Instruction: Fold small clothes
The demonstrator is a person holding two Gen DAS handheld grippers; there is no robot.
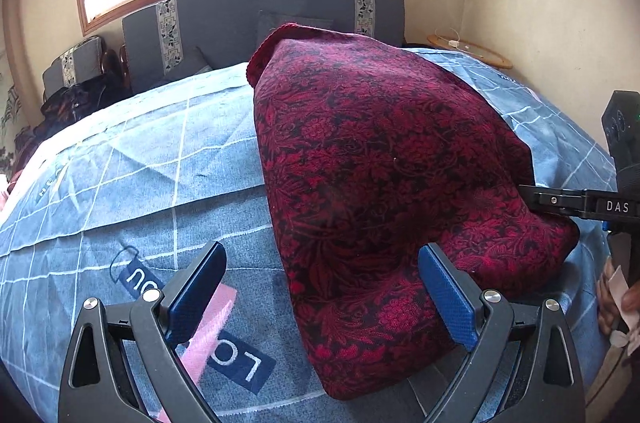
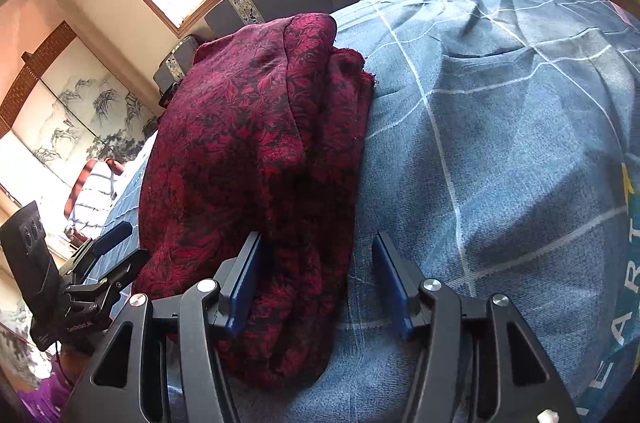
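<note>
folded red cloth on the bed, its far end cut off by its own bulk

the red floral cloth (image 1: 372, 183) lies on the blue checked bedsheet (image 1: 132, 159), grey headboard (image 1: 240, 11) behind. left tongs (image 1: 320, 297) spread, straddling its near corner; right tongs (image 2: 316, 281) half spread, one pad against the cloth's edge, not pinching.

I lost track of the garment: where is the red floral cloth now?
The red floral cloth lies folded on the blue bedspread, its near edge between the open left gripper.
</note>
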